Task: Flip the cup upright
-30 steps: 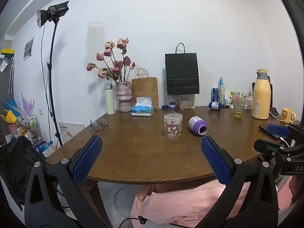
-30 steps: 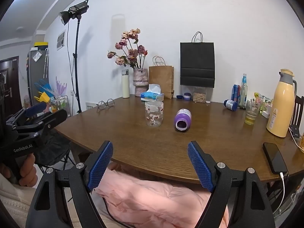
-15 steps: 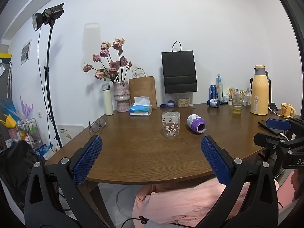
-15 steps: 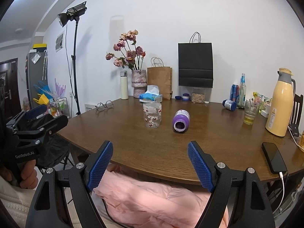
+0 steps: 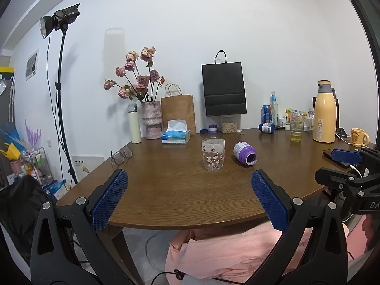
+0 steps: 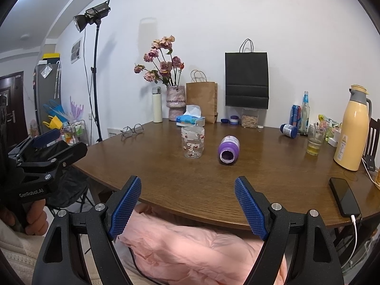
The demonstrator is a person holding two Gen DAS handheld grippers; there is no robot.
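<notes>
A purple cup (image 5: pixel 245 153) (image 6: pixel 228 150) lies on its side near the middle of the brown table (image 5: pixel 180 190), its mouth turned toward me. Just left of it stands a clear patterned glass (image 5: pixel 213 154) (image 6: pixel 192 145). My left gripper (image 5: pixel 189 174) hangs open over the table's near edge, well short of both, with nothing between its fingers. My right gripper (image 6: pixel 188 180) is open too, empty, at the near edge and a little left of the purple cup. Each gripper also shows at the side of the other's view.
Along the far edge stand a flower vase (image 5: pixel 151 120), tissue box (image 5: pixel 175 135), paper bags, bottles, a drinking glass (image 6: pixel 314 142) and a yellow thermos (image 6: pixel 352 128). Spectacles (image 5: pixel 121 154) lie at the left, a charging phone (image 6: pixel 344 197) at the right. Pink cloth lies below the table edge.
Both views have drifted only slightly. Nothing on the table has moved, and both grippers stay open at the near edge.
</notes>
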